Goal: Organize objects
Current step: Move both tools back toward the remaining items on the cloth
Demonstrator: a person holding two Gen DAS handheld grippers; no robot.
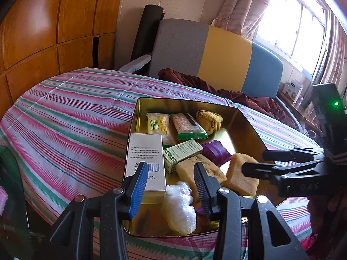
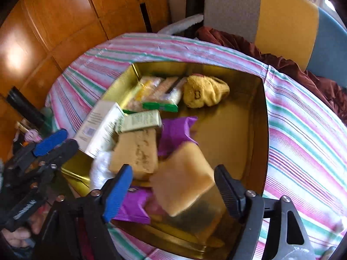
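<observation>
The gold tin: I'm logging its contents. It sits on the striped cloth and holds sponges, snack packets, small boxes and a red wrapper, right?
Not quite: the wrapper is purple, not red, as the right wrist view shows. The rest holds: the gold tin sits on the striped cloth and holds sponges, snack packets and small boxes.

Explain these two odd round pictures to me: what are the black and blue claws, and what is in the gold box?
No robot here: a person carries a hand-held gripper in each hand, each with a fisheye camera looking along its two fingers. One picture comes from the left hand-held gripper, the other from the right hand-held gripper. Both are open and hold nothing. On the striped cloth sits a gold tin holding snack packets, a white carton, a small green box, purple wrappers, a clear bag and tan sponge-like blocks.
</observation>
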